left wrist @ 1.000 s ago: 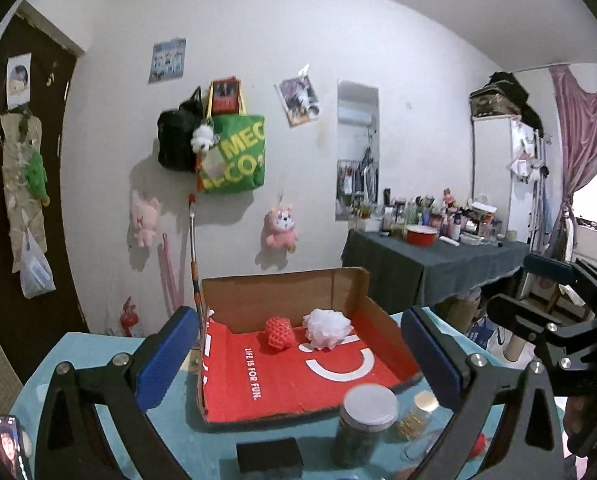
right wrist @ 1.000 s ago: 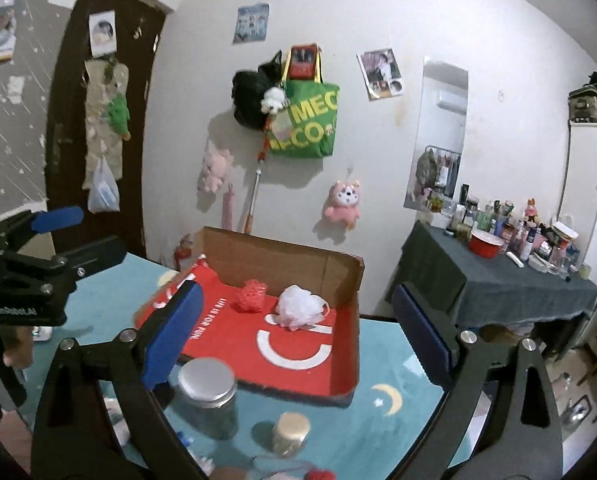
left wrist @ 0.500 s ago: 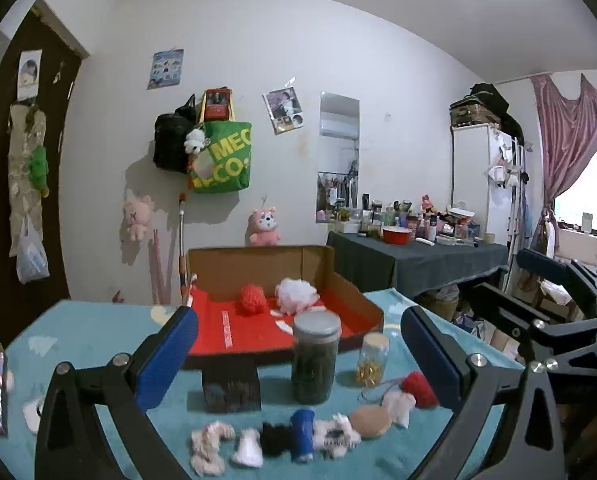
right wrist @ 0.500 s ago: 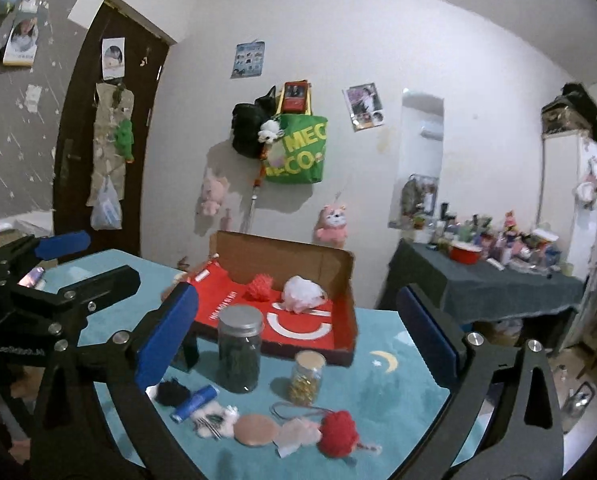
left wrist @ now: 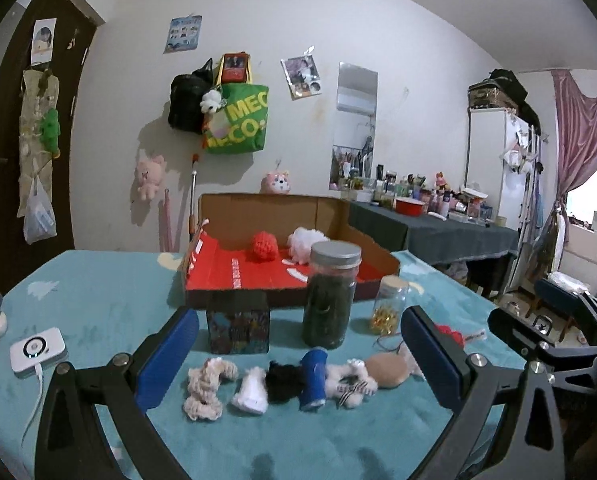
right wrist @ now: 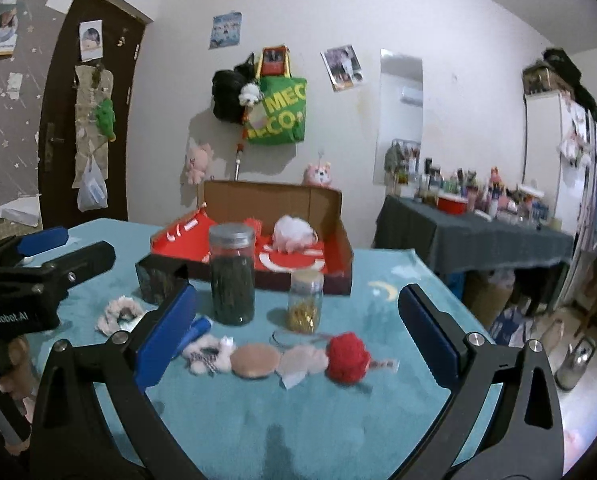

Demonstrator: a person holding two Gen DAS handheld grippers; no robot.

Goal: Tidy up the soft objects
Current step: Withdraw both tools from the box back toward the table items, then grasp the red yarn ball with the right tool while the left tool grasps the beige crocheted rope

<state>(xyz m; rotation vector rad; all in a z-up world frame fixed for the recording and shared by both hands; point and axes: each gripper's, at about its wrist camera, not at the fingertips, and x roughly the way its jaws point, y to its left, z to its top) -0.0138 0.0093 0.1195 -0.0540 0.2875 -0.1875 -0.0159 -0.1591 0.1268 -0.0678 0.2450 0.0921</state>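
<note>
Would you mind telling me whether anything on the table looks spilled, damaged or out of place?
Nothing looks spilled or broken. Both jars stand upright with lids on. The oddity: a hard blue tube lies among the soft items in the front row.

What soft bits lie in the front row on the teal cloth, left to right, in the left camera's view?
Beige scrunchie → white piece → black fluffy piece → blue roll → striped white plush → tan round pad
</note>
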